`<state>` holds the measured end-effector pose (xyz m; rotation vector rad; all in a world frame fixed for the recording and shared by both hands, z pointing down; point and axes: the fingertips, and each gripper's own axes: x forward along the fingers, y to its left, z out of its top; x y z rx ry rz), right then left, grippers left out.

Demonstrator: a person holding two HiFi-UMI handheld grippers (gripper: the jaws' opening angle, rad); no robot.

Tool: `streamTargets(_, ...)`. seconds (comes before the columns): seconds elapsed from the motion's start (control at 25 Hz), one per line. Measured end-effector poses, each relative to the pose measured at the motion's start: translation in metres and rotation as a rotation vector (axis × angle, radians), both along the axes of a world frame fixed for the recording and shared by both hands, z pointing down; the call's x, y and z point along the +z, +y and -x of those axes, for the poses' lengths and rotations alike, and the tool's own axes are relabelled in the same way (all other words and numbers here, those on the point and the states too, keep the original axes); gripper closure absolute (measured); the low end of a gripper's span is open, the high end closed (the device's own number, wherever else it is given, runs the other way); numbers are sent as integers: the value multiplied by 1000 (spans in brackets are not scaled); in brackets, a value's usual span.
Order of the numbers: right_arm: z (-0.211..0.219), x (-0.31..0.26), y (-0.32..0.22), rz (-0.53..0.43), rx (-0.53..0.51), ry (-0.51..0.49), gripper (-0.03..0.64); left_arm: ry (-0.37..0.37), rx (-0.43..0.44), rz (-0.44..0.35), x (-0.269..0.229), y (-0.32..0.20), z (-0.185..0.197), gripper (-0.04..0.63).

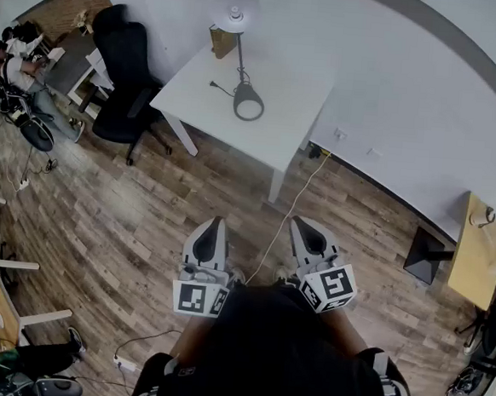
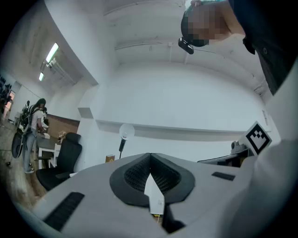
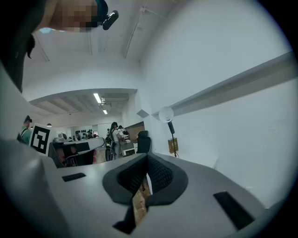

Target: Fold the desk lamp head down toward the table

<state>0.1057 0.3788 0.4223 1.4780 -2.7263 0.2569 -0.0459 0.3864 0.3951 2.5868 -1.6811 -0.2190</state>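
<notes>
even, bright indoor light; ceiling strip lights (image 3: 97, 98) glow in both gripper views. strong fisheye bending with dark vignetted corners; near gripper bodies soft.

The person wore a black top (image 1: 278, 358), its sleeves seemingly short. The left gripper (image 1: 214, 224) and right gripper (image 1: 304, 225) were light grey shells with black ribbed pads (image 2: 135, 174), each carrying a white cube (image 1: 199, 298) printed with black square markers. Black slots (image 2: 65, 210) marked each shell's flanks.
</notes>
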Motion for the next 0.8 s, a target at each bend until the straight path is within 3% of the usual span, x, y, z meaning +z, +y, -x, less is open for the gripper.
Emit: streamTargets(0.8, 31, -4, 4, 0, 14, -9, 606, -2, 33, 13, 3, 2, 23, 571)
